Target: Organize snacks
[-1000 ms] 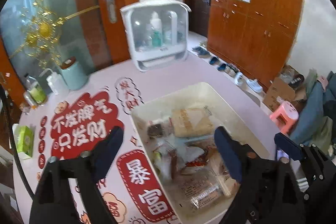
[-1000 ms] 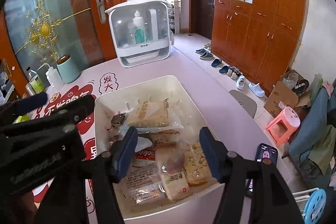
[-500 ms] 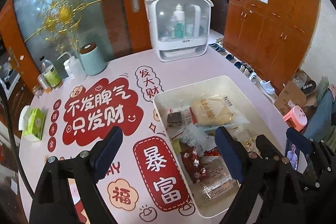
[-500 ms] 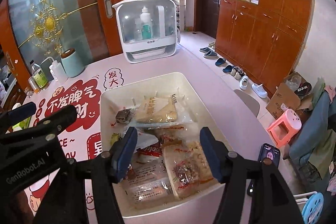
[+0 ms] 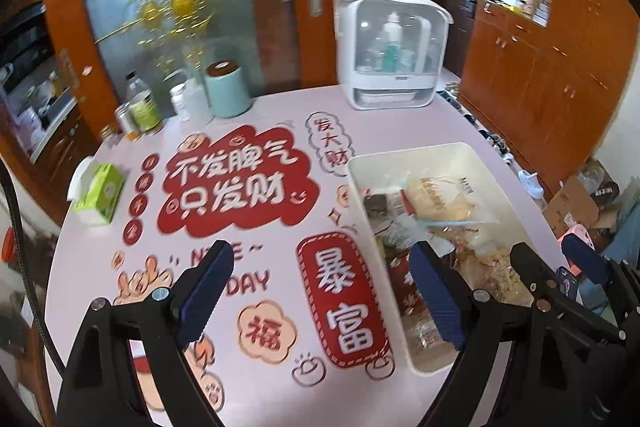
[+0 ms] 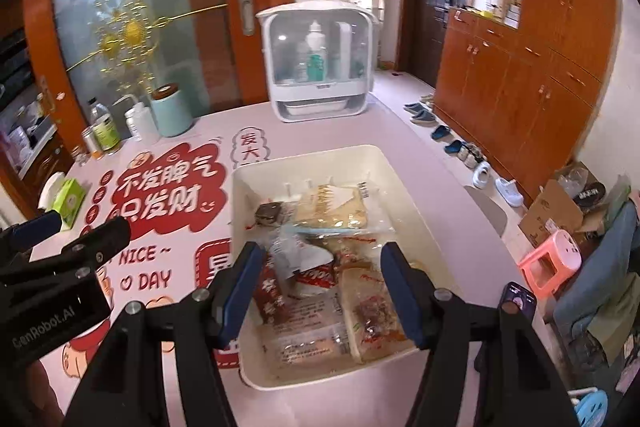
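While both the left gripper [image 5: 320,299] and right gripper [image 6: 320,289] hover with fingers spread and empty, the snacks [image 6: 320,259] lie heaped inside the white bin [image 6: 404,187] near the table's right edge. No packet shows on the bare table [image 5: 400,123]; sorting within the bin may remain.

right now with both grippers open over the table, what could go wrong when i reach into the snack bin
1. The snack packets overlap in the white bin, so the open right gripper may pinch two at once.
2. The bin's near end sits close to the table edge; a push could slide it off.
3. The phone lies beside the right gripper and could get knocked.
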Demonstrator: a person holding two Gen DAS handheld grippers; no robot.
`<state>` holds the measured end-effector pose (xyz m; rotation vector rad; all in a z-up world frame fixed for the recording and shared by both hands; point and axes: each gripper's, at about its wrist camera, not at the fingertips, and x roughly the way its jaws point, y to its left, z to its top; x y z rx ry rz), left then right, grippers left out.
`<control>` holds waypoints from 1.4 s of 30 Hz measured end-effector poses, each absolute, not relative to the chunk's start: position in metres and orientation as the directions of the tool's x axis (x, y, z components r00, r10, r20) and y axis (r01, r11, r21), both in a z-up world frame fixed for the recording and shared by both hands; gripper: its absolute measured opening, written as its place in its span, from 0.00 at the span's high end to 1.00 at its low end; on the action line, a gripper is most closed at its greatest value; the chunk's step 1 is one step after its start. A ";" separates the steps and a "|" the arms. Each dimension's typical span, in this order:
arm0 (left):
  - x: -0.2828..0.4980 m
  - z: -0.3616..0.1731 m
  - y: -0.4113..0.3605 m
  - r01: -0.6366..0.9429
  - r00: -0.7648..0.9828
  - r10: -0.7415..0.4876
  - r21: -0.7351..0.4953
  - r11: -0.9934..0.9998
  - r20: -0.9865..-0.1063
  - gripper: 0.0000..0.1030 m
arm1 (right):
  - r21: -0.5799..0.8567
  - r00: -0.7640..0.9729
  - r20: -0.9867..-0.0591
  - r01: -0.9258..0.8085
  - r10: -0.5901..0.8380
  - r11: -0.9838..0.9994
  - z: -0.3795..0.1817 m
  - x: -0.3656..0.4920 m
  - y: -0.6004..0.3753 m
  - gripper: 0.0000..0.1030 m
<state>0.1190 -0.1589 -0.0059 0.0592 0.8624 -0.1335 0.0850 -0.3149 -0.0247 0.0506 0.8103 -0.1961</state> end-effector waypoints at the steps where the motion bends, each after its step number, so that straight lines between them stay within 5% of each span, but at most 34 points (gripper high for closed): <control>1: 0.115 -0.006 -0.155 0.130 0.643 -0.084 0.001 0.991 -0.761 0.14 | -0.031 0.675 -0.724 0.178 -0.145 0.984 -0.024 0.083 -0.311 0.39; 16: 0.044 0.005 -0.089 -0.028 0.645 0.050 0.042 0.999 -0.763 0.10 | 0.073 0.619 -0.780 -0.057 0.093 0.996 -0.019 0.043 -0.272 0.39; 42: 0.015 0.000 -0.067 -0.120 0.572 0.100 0.038 0.992 -0.814 0.06 | 0.027 0.581 -0.812 -0.065 0.059 0.998 -0.017 0.034 -0.241 0.39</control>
